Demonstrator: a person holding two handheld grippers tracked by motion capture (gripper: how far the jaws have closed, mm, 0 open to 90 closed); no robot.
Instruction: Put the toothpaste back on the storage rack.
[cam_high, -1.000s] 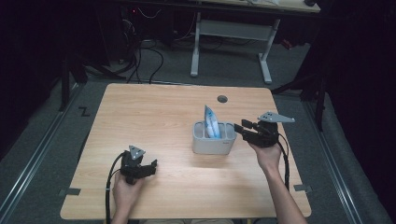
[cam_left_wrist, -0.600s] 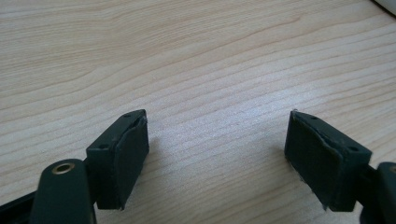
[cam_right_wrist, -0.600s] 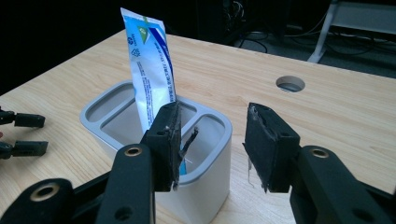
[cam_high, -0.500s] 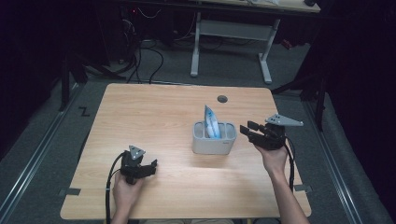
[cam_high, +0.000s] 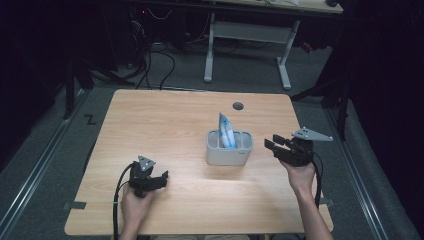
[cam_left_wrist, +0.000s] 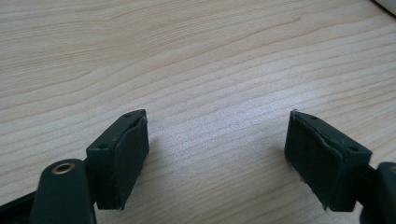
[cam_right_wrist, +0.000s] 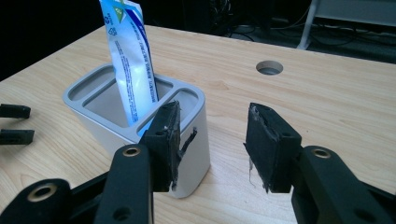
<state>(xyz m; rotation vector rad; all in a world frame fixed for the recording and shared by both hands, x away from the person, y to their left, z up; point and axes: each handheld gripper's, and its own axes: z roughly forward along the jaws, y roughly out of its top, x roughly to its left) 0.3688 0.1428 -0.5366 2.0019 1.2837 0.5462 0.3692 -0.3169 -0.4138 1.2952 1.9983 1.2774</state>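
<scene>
Tube (cam_right_wrist: 132, 70) just beside hand-held gripper (cam_right_wrist: 212, 144)

**What I can't see from here**

The bottom part of the blue and white packet (cam_right_wrist: 130, 60) sits down inside the grey holder (cam_right_wrist: 140, 126), so I can't see how deep it goes. Its top corner is cut off by the edge of the right gripper view. The writing on it is too small for me to read.

The right gripper (cam_right_wrist: 212, 140) covers part of the holder's near wall.

In the high view, the packet (cam_high: 226, 131) is so small that I can't tell which slot of the holder (cam_high: 229, 155) it stands in.

The person's arms run off the bottom of the high view.
</scene>
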